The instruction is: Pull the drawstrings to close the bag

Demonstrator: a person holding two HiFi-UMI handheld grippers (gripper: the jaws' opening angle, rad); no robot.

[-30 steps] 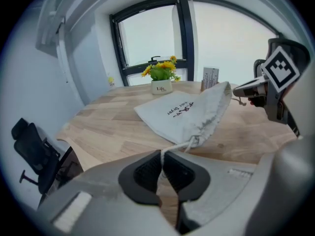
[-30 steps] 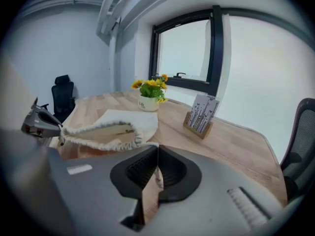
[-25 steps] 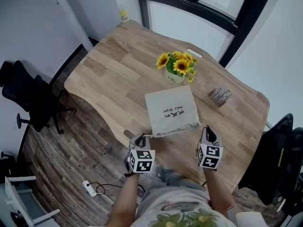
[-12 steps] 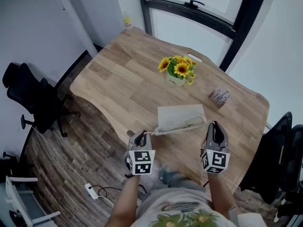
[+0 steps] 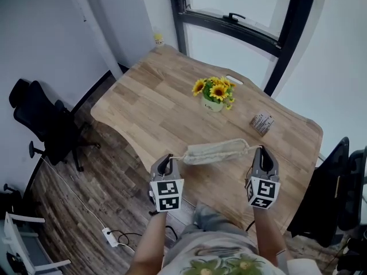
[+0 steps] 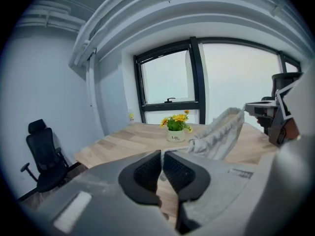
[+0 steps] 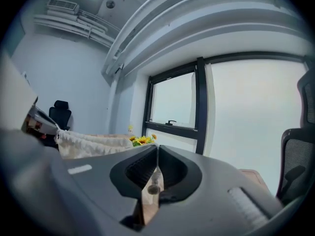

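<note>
A beige cloth drawstring bag hangs in the air above the wooden table, stretched sideways between my two grippers, its mouth gathered into folds. My left gripper is shut on the left drawstring; in the left gripper view the cord runs from the closed pads to the bag. My right gripper is shut on the right drawstring. Its jaws have just been closing, with the cord end between them. The bag shows at the left of the right gripper view.
A pot of sunflowers stands behind the bag, and a small patterned box lies to its right. A tiny yellow figure sits at the table's far corner. Black office chairs stand left and right.
Both grippers have risen and lifted the bag off the table. It lay flat before; now it hangs gathered between them.
</note>
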